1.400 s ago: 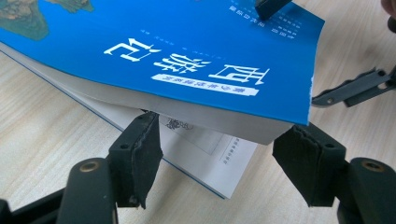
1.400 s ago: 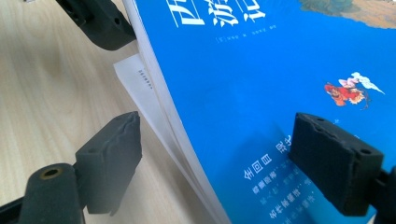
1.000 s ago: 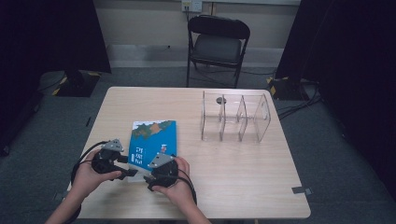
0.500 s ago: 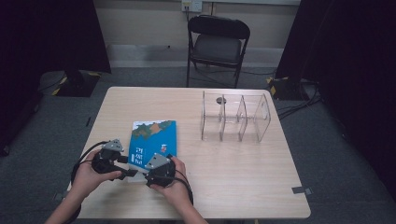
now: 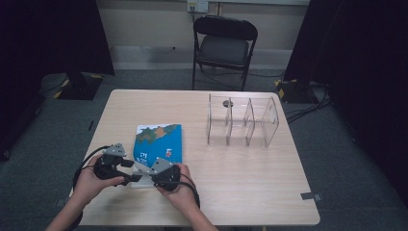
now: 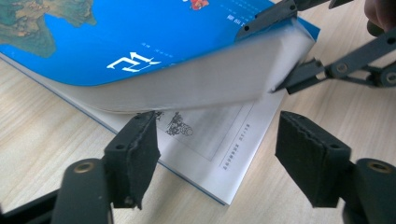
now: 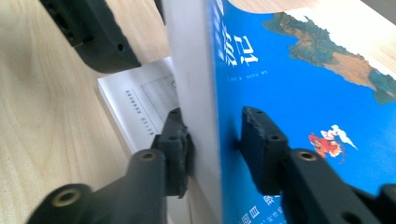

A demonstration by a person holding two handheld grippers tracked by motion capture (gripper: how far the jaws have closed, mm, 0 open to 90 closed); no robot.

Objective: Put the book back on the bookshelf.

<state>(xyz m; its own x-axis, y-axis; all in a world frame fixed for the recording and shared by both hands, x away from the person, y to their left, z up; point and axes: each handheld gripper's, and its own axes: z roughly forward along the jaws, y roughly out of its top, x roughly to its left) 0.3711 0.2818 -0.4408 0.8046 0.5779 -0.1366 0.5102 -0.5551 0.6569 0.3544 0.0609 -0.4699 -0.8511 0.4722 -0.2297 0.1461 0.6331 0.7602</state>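
Right claw closing on book's cover

White, unreadable characters on book cover

A book with a blue cover bearing a green-brown landscape and white characters is laid flat on the table. Its near corner is parted: the cover and a thick block of white pages are lifted and bowed upward, held between the jaws of the right gripper. A printed white page is left flat beneath, just ahead of the left gripper's spread jaws, untouched by them.
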